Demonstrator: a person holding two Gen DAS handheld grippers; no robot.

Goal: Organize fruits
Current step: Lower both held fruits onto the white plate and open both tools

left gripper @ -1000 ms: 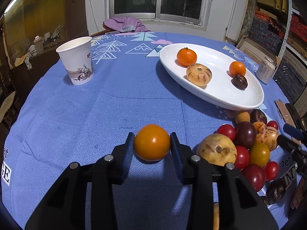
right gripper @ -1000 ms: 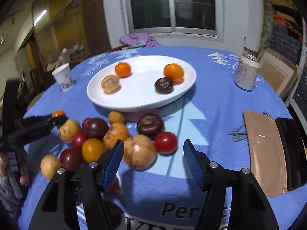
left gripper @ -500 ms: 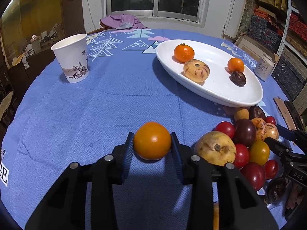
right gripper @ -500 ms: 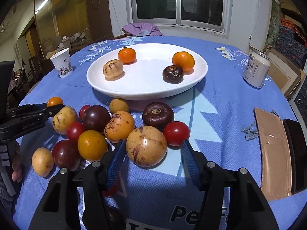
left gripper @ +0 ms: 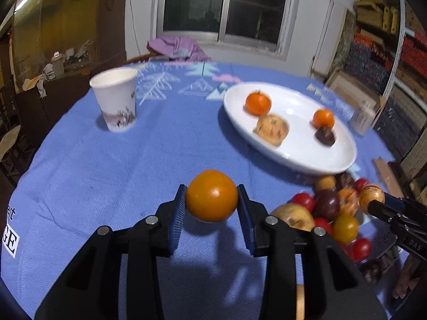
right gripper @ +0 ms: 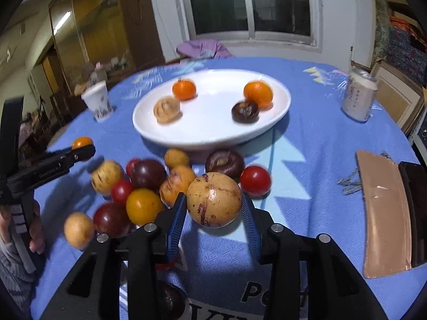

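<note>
**Fruits held in both grippers, plate waiting ahead**

Fruits are being sorted from a pile [right gripper: 149, 186] on the blue counter [left gripper: 133, 160] onto a white plate [right gripper: 213, 130]. An orange fruit [left gripper: 211, 195] is clamped between the fingers of the left gripper [left gripper: 211, 208] and looks lifted off the cloth, since its shadow lies below it. The plate sits ahead of those fingers and to their right, with four fruits already on it. A paper cup [left gripper: 117, 100] stands ahead and to the left, well apart.

A big spotted yellow fruit [right gripper: 214, 199] sits between the fingers of the right gripper [right gripper: 214, 213]. These fingers are set wide and are touching or nearly touching its sides; a firm grip cannot be told. Other fruits press close on the left finger.

The orange fruit should be carried gently over the plate rim and let go low, so it is not rolled. The spotted fruit should be squeezed softly and lifted straight up, so the pile is not knocked.
</note>
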